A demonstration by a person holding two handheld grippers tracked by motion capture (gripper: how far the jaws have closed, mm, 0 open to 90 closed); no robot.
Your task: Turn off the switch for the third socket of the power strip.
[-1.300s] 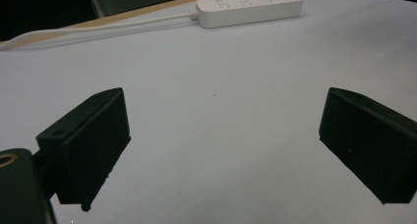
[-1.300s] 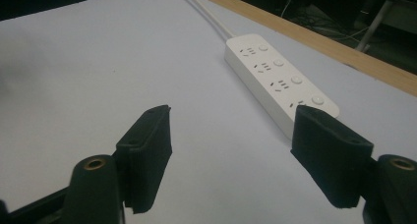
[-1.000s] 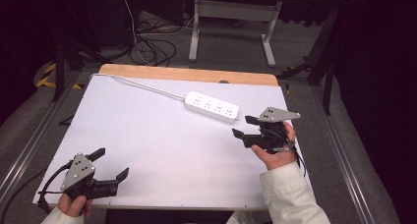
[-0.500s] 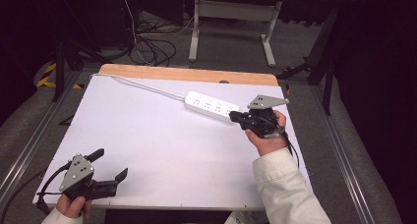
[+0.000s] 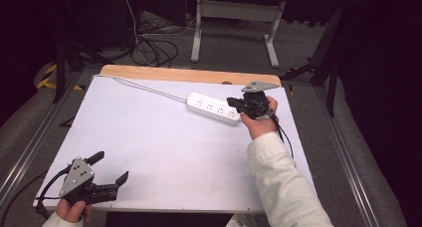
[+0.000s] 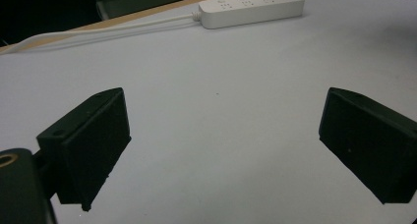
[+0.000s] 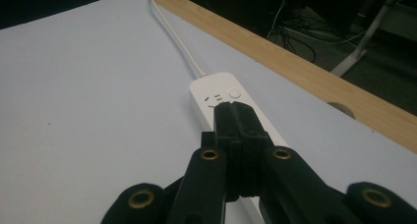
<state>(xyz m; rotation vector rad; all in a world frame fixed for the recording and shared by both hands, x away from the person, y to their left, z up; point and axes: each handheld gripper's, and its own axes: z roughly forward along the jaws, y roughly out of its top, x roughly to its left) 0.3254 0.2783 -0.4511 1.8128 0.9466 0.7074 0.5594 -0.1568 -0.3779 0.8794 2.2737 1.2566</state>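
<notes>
A: What carries the scene?
B: A white table (image 5: 164,137) with a wooden far edge (image 5: 189,75).

A: And the main object?
B: A white power strip (image 5: 213,107) lies near the far right of the table; its white cord (image 5: 144,86) runs toward the far left corner.

A: The right gripper (image 5: 233,103)?
B: Its jaws are pressed together with nothing between them, and the tips sit over the strip's near end, above the sockets.

A: The left gripper (image 5: 110,168)?
B: Its jaws are spread wide over bare table at the near left corner, well apart from the strip.
</notes>
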